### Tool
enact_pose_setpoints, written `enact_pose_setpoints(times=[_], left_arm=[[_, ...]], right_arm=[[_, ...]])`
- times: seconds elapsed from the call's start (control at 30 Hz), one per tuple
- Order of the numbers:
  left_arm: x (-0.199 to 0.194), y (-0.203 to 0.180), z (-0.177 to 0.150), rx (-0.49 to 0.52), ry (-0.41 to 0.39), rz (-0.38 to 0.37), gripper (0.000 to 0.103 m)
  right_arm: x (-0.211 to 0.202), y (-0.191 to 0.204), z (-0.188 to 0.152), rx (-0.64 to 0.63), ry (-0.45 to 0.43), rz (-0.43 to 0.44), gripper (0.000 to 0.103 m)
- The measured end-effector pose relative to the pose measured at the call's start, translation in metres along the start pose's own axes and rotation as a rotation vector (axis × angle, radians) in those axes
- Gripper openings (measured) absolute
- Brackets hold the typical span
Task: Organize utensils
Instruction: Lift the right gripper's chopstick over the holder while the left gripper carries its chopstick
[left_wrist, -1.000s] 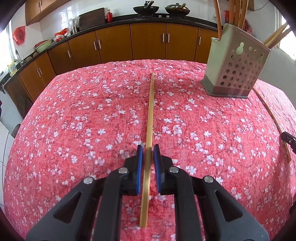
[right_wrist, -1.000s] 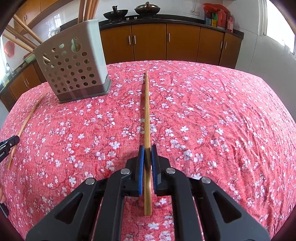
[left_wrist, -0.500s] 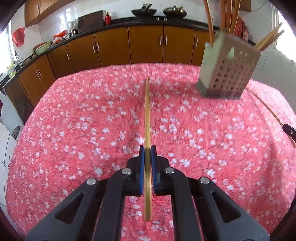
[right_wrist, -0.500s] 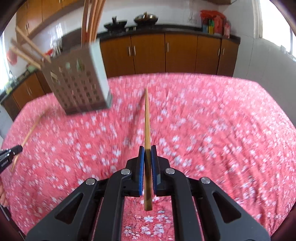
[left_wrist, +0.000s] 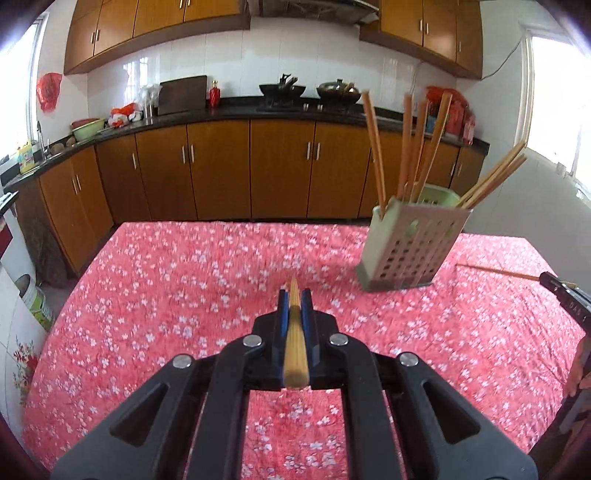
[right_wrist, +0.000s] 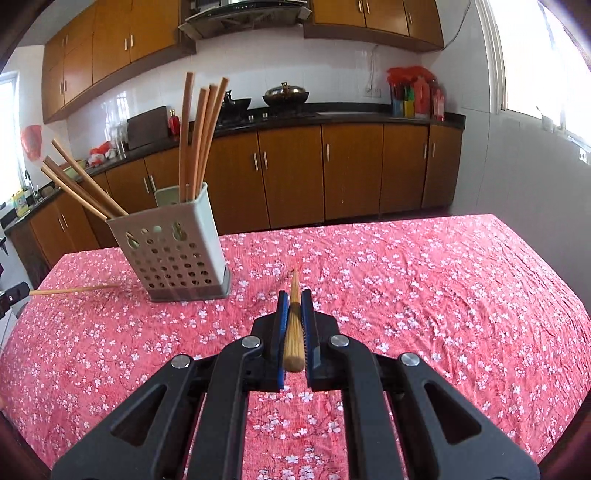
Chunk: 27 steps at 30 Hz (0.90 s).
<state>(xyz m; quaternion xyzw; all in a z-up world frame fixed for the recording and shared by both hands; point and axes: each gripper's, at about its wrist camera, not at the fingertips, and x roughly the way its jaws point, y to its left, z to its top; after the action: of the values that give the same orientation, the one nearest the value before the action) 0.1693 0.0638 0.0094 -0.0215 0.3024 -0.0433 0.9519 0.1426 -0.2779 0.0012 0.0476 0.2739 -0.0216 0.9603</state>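
Note:
My left gripper (left_wrist: 294, 295) is shut on a bamboo chopstick (left_wrist: 294, 339), held lifted above the table and pointing forward. My right gripper (right_wrist: 294, 297) is shut on another bamboo chopstick (right_wrist: 294, 332), also lifted. A pale perforated utensil holder (left_wrist: 410, 249) with several chopsticks in it stands ahead and right of the left gripper; it also shows in the right wrist view (right_wrist: 173, 251), ahead and left. One loose chopstick (left_wrist: 495, 271) lies on the cloth beside the holder, also seen in the right wrist view (right_wrist: 74, 290).
The table wears a red floral cloth (left_wrist: 166, 295). The other gripper's tip shows at the right edge (left_wrist: 565, 299) of the left view. Wooden kitchen cabinets (right_wrist: 295, 173) and a counter with pans stand beyond the table's far edge.
Both grippers have risen and tilted up from looking down at the table to level. Each chopstick has lifted off the cloth. The left jaws closed on theirs.

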Motion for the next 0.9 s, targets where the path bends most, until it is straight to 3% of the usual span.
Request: enact_pose_setpoints(times=[0.13, 0.37, 0.7, 0.9], left_arm=[[-0.01, -0.002, 0.01, -0.009, -0.037, -0.017, 0.008], [-0.04, -0.013, 0.037, -0.003, -0.125, -0.076, 0.008], [-0.069, -0.048, 0.073, 0.003, -0.24, -0.174, 0.008], [-0.078, -0.074, 0.106, 0.002, -0.319, -0.232, 0.008]], right_arm=[[-0.001, 0.002, 0.009, 0.01, -0.036, 0.007, 0.008], [-0.029, 0.0, 0.038, 0.062, -0.173, 0.047, 0.008], [-0.058, 0.01, 0.079, 0.119, -0.286, 0.187, 0.008], [-0.071, 0.029, 0.115, 0.136, -0.4, 0.259, 0.008]])
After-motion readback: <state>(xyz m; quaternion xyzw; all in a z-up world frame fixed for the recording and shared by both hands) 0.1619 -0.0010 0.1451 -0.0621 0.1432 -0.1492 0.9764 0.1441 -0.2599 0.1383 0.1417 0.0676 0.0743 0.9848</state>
